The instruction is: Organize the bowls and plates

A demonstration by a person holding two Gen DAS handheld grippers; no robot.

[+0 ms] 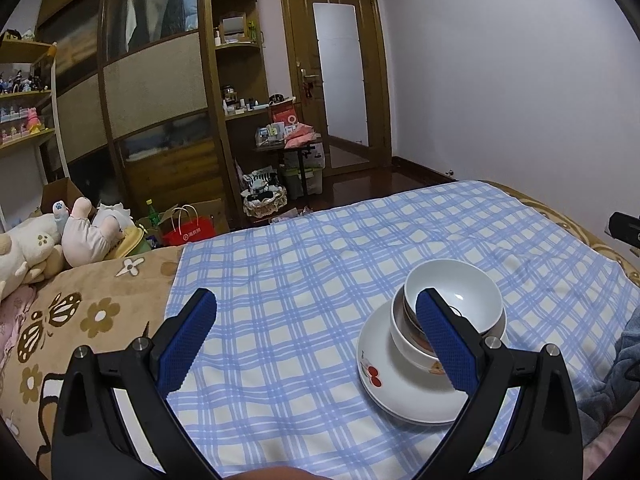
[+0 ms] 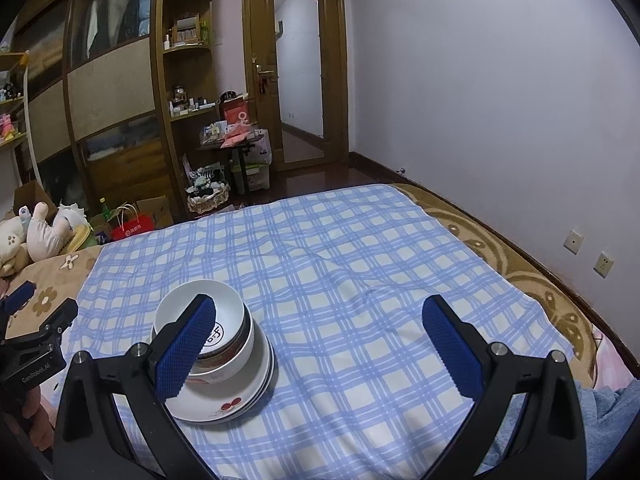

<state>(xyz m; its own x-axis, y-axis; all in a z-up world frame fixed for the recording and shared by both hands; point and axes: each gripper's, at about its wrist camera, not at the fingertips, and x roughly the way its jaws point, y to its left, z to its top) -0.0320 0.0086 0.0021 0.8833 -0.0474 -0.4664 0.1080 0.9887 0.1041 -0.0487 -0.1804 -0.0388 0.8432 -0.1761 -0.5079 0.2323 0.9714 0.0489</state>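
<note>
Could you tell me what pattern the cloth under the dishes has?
Blue-and-white plaid cloth, clearest in the right wrist view.

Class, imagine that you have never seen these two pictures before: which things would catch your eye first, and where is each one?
First comes the stack of white bowls, nested on plates in the middle of the blue checked cloth spread over the bed. Next come the blue-padded fingers of the left gripper and the right gripper, both spread wide and empty in the foreground. At the far left, soft toys lie on the brown flowered blanket.
</note>
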